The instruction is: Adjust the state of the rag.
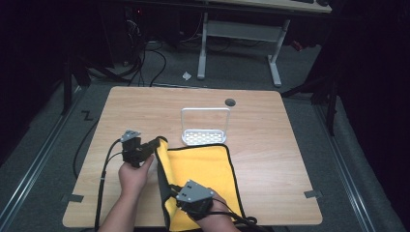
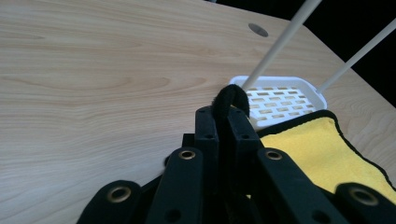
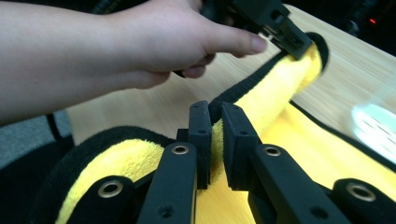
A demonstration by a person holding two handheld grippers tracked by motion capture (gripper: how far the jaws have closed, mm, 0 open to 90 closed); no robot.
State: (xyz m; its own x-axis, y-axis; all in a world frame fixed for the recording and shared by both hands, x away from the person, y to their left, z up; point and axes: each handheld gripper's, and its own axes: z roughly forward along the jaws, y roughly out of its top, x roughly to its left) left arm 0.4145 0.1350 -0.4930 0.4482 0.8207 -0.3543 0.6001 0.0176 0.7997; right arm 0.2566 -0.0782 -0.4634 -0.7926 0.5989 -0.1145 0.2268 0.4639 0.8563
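A yellow cloth (image 1: 203, 166) with a black border lies on the wooden table (image 1: 270, 145), its left side lifted and folded over. My left gripper (image 1: 155, 144) is shut on the cloth's far left corner; in the left gripper view the black hem (image 2: 228, 95) sticks up between the closed jaws of that gripper (image 2: 223, 116). Nearer the front edge, my right gripper (image 1: 174, 188) is shut on the same side of the cloth. In the right gripper view its jaws (image 3: 217, 114) pinch the yellow cloth (image 3: 266, 88), with the left hand (image 3: 154, 42) beyond.
A white slotted basket (image 1: 205, 137) with a tall wire handle stands just behind the cloth, also seen as the basket (image 2: 285, 98) ahead of the left jaws. A round grommet hole (image 1: 230, 102) sits near the table's far edge. Cables trail off the front left.
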